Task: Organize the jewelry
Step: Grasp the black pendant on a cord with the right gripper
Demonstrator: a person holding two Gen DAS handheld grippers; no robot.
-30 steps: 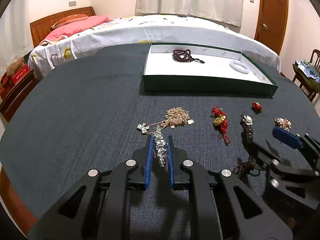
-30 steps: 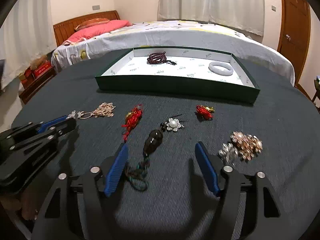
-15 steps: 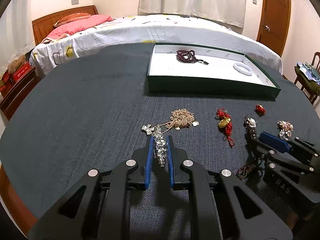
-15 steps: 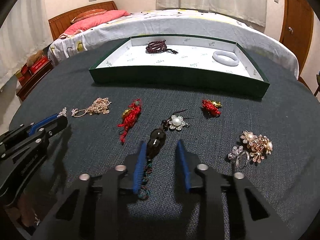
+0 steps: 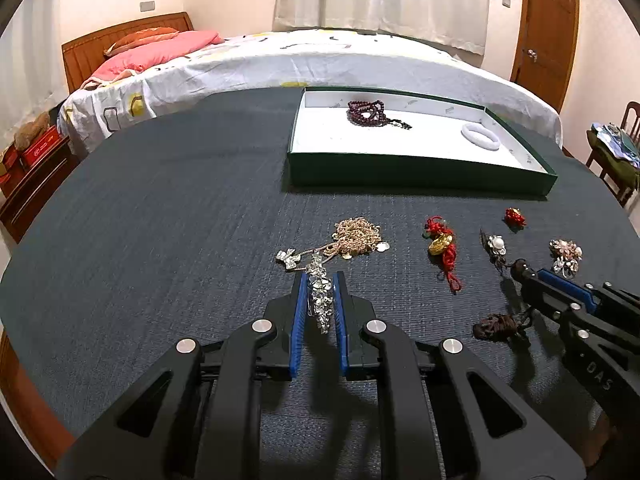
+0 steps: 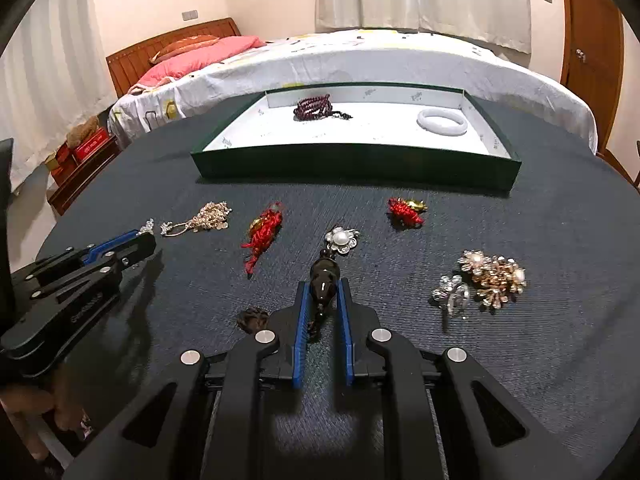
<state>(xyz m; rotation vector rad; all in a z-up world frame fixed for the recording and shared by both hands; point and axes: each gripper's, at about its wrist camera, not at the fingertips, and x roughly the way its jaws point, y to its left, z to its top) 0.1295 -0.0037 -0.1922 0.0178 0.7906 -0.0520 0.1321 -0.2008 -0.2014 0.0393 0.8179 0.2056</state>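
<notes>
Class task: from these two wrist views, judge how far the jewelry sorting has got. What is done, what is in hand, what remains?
Done: the bead strand and white bangle lie in the green tray. In hand: the left gripper clamps a crystal piece; the right gripper is closing around a dark pendant. Left: gold chain, two red knots, pearl brooches.

- The left wrist view looked along the left tool [image 5: 319,280], tilted down, close over the bench [image 5: 160,220].
- The right wrist view looked likewise along the right tool [image 6: 322,286].
- Both faced the green tray [image 5: 420,170] and bed [image 6: 360,60] ahead, and each caught the other tool beside it.
</notes>
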